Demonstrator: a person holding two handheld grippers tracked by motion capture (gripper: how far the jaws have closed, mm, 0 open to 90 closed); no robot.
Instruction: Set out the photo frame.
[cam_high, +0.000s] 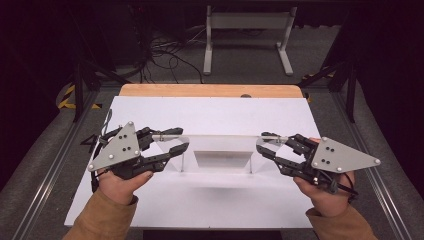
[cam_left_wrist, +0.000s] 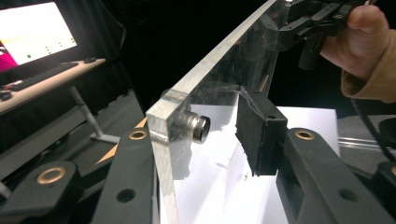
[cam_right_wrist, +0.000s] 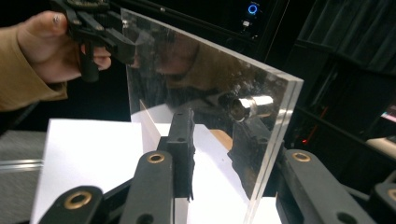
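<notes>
I hold a clear plastic stand (cam_high: 220, 145) by its two ends, above the middle of the white table (cam_high: 210, 200). My left gripper (cam_high: 175, 140) clamps the 9 o'clock end, my right gripper (cam_high: 265, 142) the 3 o'clock end, each set of jaws pressed on the plate beside a metal bolt (cam_left_wrist: 198, 128).

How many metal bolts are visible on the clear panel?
2. One bolt sits at the end of the clear panel held by the left claw, one bolt at the end beside the right claw. Others may be hidden.
</notes>
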